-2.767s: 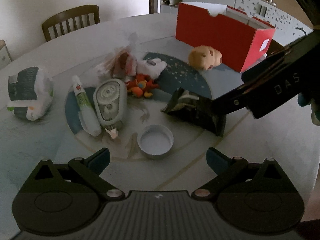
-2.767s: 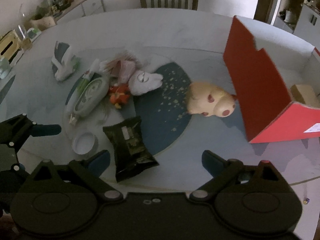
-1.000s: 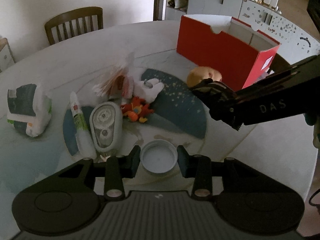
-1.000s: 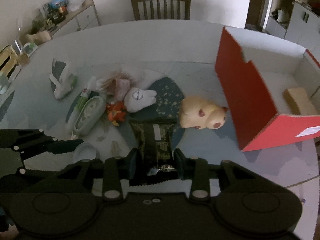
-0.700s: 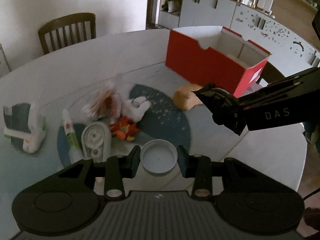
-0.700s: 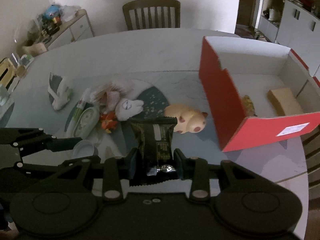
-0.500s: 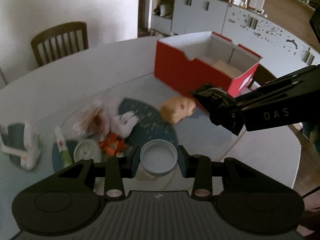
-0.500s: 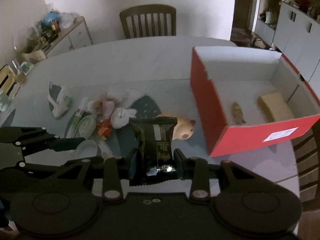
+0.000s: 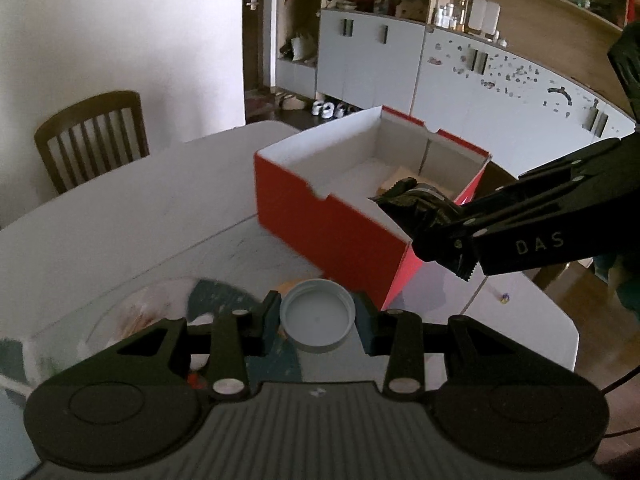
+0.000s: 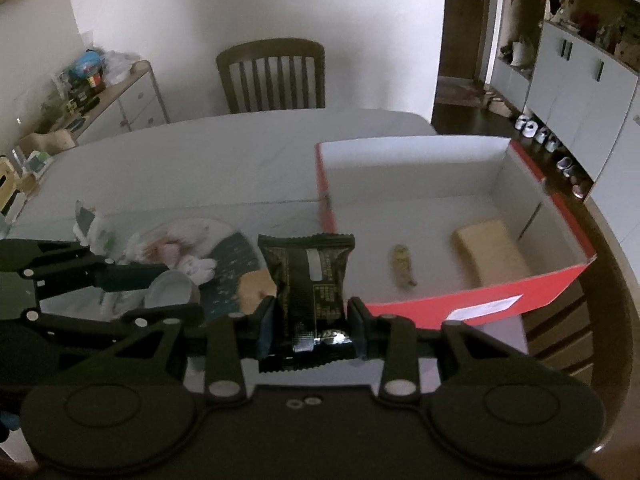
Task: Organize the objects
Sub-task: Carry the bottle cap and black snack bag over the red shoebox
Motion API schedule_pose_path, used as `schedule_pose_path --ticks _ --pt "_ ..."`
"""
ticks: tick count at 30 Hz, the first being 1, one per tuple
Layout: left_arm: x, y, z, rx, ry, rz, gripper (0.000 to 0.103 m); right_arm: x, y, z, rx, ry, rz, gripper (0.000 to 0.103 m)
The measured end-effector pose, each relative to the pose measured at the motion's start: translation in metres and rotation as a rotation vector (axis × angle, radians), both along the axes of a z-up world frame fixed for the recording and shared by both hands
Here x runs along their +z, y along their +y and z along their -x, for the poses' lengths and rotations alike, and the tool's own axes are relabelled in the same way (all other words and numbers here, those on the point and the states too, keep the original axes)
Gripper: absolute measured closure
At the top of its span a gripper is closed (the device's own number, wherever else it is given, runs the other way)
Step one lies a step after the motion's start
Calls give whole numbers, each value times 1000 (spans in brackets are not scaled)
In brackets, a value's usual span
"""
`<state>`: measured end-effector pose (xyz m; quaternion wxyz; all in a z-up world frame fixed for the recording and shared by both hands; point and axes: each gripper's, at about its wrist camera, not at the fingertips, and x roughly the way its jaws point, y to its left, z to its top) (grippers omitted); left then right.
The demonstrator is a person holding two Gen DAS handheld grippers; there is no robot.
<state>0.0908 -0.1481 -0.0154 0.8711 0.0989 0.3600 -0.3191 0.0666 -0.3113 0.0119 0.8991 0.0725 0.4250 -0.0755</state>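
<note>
Grey-blue plastic lid (image 9: 317,321) is sitting clamped between the fingers (image 9: 269,322) of our left gripper (image 9: 318,326), raised above the pale surface (image 9: 132,220). Toward two o'clock from it, we are holding the black snack packet (image 10: 310,288) upright in our right gripper (image 10: 312,330), fingers clenched on its sides, over the near edge of the red box (image 10: 560,280). Inside, a tan block (image 10: 490,254) and a small wrapper (image 10: 404,266) are lying apart.

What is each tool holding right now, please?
Left tool: closed on the white cap.
Right tool: closed on the dark snack packet.
</note>
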Motion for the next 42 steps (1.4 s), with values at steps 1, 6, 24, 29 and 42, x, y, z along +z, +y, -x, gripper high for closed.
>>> schedule_pose_path --ticks 1,6,24,29,42 --pt "2 -4 -1 -4 -4 1 65 2 -6 0 -3 -3 5 66" --pt "10 -31 -9 -20 -34 0 65 5 -34 0 -24 -17 22 66" --pt "6 -133 -66 -57 -74 -74 65 -13 -118 -25 -59 4 57 66" --pt "-5 -152 -91 -44 -31 -96 65 -28 -127 -38 -41 37 84 66" --pt "-38 -195 -153 15 74 -190 65 -69 -138 -67 31 165 67 66"
